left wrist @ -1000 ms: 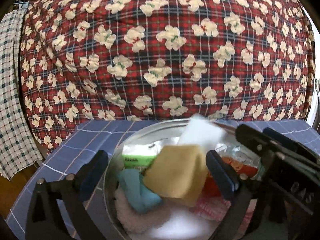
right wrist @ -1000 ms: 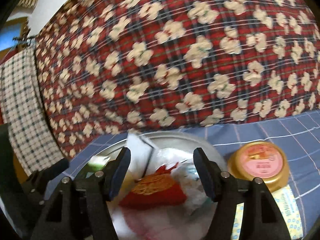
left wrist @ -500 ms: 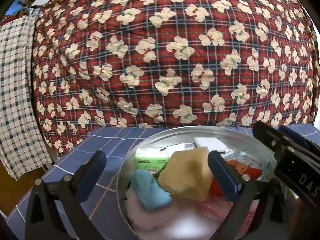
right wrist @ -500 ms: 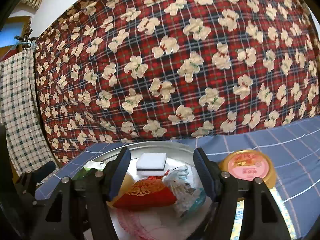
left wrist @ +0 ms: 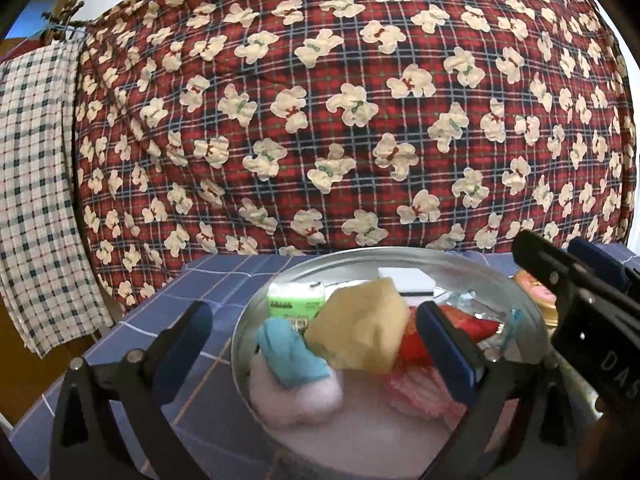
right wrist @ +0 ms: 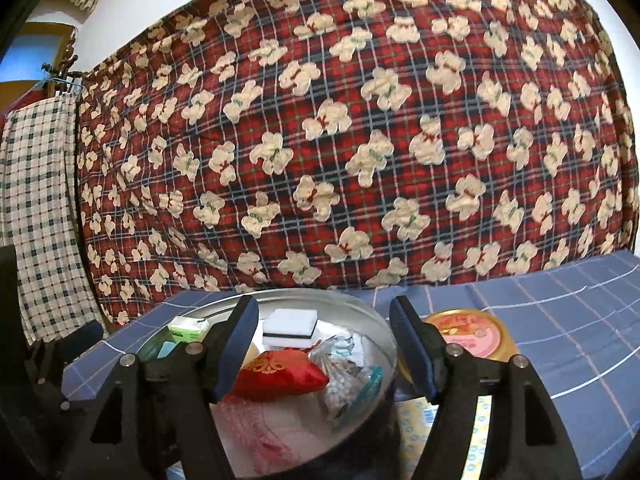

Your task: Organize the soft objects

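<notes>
A round metal basin [left wrist: 460, 266] [right wrist: 376, 328] on the blue checked tablecloth holds soft things: a yellow sponge [left wrist: 360, 328], a blue cloth [left wrist: 292, 356], a pink fluffy cloth [left wrist: 296, 396], a green tissue pack [left wrist: 294, 300], a white-and-black sponge [right wrist: 290, 326], a red pouch [right wrist: 280, 374] and a clear bag of cotton swabs [right wrist: 348, 380]. My left gripper [left wrist: 316, 344] is open and empty just above the basin's near side. My right gripper [right wrist: 324, 344] is open and empty over the basin's right part.
A round gold-rimmed tin with a pink lid [right wrist: 466, 334] stands right of the basin, a patterned pale pack [right wrist: 416, 416] in front of it. A red plaid quilt with bears [right wrist: 360, 140] rises behind the table. A checked cloth [left wrist: 36, 200] hangs at left.
The white sponge dropped from above into the back of the basin. Both grippers drew back and up a little; both stay open.
</notes>
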Motion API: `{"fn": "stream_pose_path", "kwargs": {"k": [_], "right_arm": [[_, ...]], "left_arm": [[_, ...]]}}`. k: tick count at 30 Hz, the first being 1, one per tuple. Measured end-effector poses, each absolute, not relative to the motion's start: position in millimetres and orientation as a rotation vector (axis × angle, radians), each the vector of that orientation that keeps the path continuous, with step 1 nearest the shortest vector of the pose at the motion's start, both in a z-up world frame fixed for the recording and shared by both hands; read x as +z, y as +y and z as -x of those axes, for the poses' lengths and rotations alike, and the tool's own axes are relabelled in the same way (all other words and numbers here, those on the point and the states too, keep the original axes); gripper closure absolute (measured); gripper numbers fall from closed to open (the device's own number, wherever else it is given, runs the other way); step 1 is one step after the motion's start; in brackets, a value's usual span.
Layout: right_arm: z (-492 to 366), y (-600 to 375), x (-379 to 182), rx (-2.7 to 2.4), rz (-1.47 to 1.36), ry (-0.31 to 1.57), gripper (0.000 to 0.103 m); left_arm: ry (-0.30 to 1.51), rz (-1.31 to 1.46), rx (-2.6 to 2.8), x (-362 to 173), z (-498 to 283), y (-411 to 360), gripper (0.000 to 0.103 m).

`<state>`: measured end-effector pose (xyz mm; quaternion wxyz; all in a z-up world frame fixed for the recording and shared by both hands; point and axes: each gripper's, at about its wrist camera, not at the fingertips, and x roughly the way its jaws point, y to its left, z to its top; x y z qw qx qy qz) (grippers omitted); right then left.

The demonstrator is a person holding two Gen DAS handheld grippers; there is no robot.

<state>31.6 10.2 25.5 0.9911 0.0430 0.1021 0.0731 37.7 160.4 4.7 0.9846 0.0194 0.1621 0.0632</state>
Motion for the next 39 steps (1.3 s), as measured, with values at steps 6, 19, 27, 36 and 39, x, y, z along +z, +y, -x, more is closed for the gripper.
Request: {"fn": "stream_pose_path", "kwargs": {"k": [6,19,27,36,39], "right_arm": [[-20.7,9.2,24.8,0.133,-0.043,0.194,0.032],[-4.3,0.1,24.2,0.114,-0.058,0.129,0.029],[-0.7,-5.2,24.5,0.091,-0.078,0.114,0.029],[0.8,-5.1,25.3,0.069,-0.077,0.106,0.029],[1.9,-4.6,25.3,0.073,-0.073,0.101,0.029]], "left_arm": [[0.287,-0.042,0.131,5.3,-18.1,152.1,0.0],[0.261,-0.03,0.141,7.4,-6.1,150.7,0.0],[0.248,-0.033,0.152,8.8,-3.6,148.7,0.0],[0.232,-0.034,0.155,9.7,-0.3,148.7,0.0],[0.234,-0.033,0.154,9.2,-0.3,149.1,0.0]]}}
